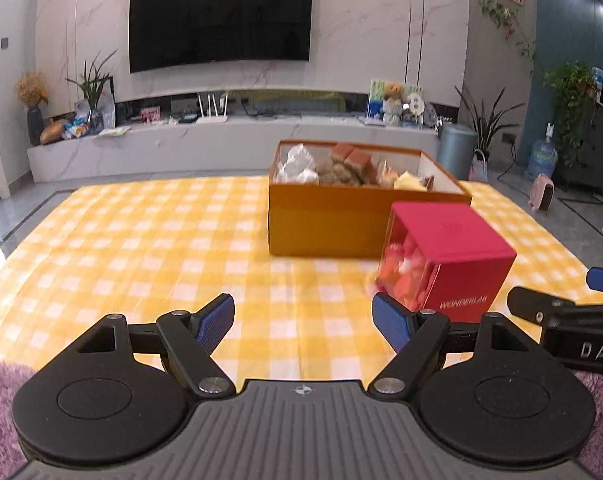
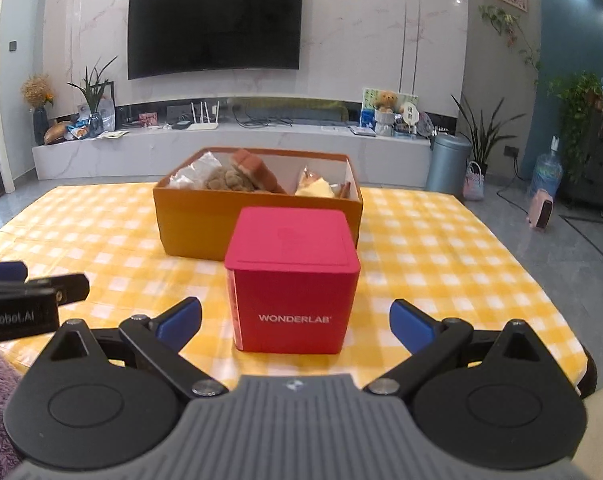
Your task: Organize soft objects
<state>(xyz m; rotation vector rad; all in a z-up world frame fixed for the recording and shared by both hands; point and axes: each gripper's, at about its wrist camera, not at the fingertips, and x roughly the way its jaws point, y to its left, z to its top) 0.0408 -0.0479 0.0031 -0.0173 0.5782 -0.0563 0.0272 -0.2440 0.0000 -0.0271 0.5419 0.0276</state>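
**Lining up on the red cube**

Hovering low over the near edge of the bench (image 2: 441,248), both tongs are spread wide and hold nothing. The right tongs (image 2: 295,322) face the red cube (image 2: 293,296) squarely, one finger on each side of it with clear gaps, not touching; this looks like a set-up for a straight pinch across its flat sides. The left tongs (image 1: 303,322) hang just left of the cube (image 1: 449,260), over bare checked cloth, probably kept out of the way. Behind the cube, nearly touching it, stands the orange box (image 2: 205,220), open-topped so things can be dropped in. It already holds the soft things: a white crumpled wad (image 1: 297,166), a brown plush (image 2: 227,180), sponge-like blocks (image 2: 257,172) and wrapped pieces. Whether the cube belongs inside, I cannot tell.
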